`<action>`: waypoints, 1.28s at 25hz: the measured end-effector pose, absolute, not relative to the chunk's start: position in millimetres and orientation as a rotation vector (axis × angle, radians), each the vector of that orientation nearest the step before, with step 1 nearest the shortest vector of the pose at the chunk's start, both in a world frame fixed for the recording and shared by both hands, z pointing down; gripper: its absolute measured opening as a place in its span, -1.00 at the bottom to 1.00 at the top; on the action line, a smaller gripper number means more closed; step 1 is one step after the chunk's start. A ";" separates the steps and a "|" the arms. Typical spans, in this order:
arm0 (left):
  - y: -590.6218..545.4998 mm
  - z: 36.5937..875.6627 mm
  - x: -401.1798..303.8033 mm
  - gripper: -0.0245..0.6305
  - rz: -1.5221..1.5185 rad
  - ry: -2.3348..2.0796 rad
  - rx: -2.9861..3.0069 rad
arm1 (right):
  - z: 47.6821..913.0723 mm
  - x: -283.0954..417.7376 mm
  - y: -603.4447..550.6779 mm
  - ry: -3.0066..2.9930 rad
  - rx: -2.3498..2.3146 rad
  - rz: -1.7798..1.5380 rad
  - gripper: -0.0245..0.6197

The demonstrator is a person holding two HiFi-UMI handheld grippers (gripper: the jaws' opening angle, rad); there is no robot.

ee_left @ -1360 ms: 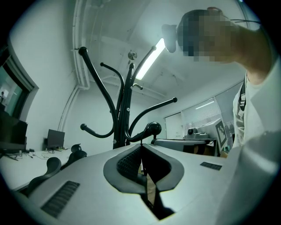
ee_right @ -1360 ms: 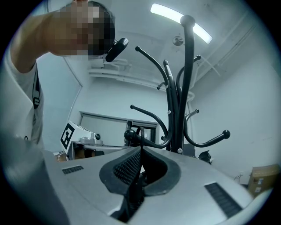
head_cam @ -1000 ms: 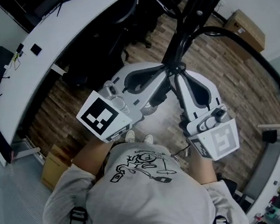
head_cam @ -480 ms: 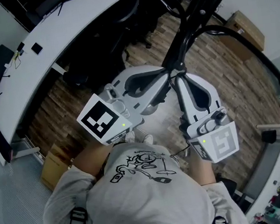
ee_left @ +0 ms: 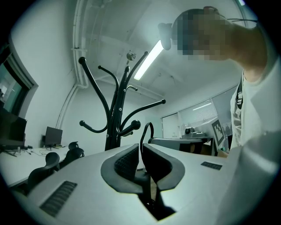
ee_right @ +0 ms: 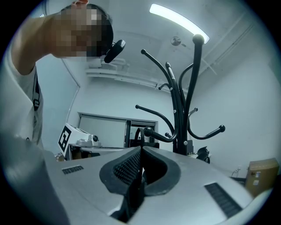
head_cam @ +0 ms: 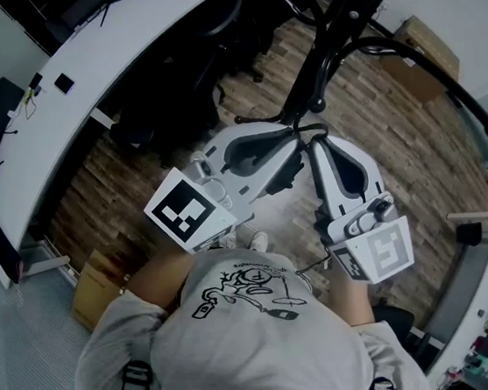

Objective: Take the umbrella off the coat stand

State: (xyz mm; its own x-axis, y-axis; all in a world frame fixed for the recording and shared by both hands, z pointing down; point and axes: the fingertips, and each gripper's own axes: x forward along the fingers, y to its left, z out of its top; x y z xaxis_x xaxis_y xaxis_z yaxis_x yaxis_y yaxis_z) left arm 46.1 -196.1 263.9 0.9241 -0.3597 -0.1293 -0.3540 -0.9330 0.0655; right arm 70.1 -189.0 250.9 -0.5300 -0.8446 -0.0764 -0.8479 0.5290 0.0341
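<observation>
The wood-plank floor (head_cam: 414, 138) and a long curved white bench (head_cam: 78, 69) with black chairs (head_cam: 170, 93) beside it show only from the head view. The ceiling's strip light (ee_right: 175, 19) shows only from the two gripper views.

The coat stand (head_cam: 353, 19) is black metal. From above it is a slanting pole with long arms. The gripper views show it upright, with smooth curved hooks ending in round balls.

The person's grey printed shirt (head_cam: 244, 340) fills the lower head view. From there two pale, smooth plastic grippers reach toward the stand, and their tips nearly meet just below its arms. Each carries a marker cube (head_cam: 189, 214).

The left gripper (ee_left: 139, 148) has ribbed black fingers (ee_left: 127, 162) closed on the umbrella loop (ee_left: 148, 126), a thin black cord. The loop stands upright out of the seam and arches over toward the other gripper. It lies just beside a ball-tipped hook (ee_left: 135, 125) and looks clear of it.

The right gripper (ee_right: 141, 151) also has its fingers pressed together. A thin dark line in their seam runs up into the same loop.

From above, the loop is only a small black ring at the tips. The rest of the umbrella is hidden beneath the grippers, so its long axis cannot be told.
</observation>
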 end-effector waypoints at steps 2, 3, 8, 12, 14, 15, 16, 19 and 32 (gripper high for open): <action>-194.3 265.6 45.3 -0.84 -0.222 -0.556 3.043 | 255.4 73.9 -187.2 2.699 -1.517 0.094 -0.87; -193.9 266.1 44.3 -0.84 -0.232 -0.555 3.049 | 257.2 75.6 -186.3 2.698 -1.526 0.092 -0.87; -194.1 276.1 34.7 -0.84 -0.192 -0.595 3.007 | 264.7 85.3 -181.9 2.688 -1.580 0.086 -0.88; -195.5 281.4 24.7 -0.84 -0.178 -0.650 2.990 | 267.7 94.1 -178.6 2.675 -1.625 0.091 -0.87; -196.5 282.7 19.3 -0.84 -0.174 -0.681 2.988 | 268.7 98.3 -177.2 2.669 -1.646 0.094 -0.87; -196.9 283.3 16.7 -0.84 -0.171 -0.695 2.987 | 269.1 100.3 -176.6 2.665 -1.656 0.095 -0.87; -197.4 284.1 14.2 -0.84 -0.168 -0.707 2.986 | 269.6 102.2 -176.0 2.662 -1.665 0.096 -0.87; -199.1 287.2 6.6 -0.84 -0.159 -0.740 2.979 | 272.1 106.5 -174.2 2.657 -1.686 0.094 -0.87; -204.7 296.5 -9.1 -0.84 -0.124 -0.827 2.963 | 295.3 120.9 -163.6 2.660 -1.707 0.023 -0.88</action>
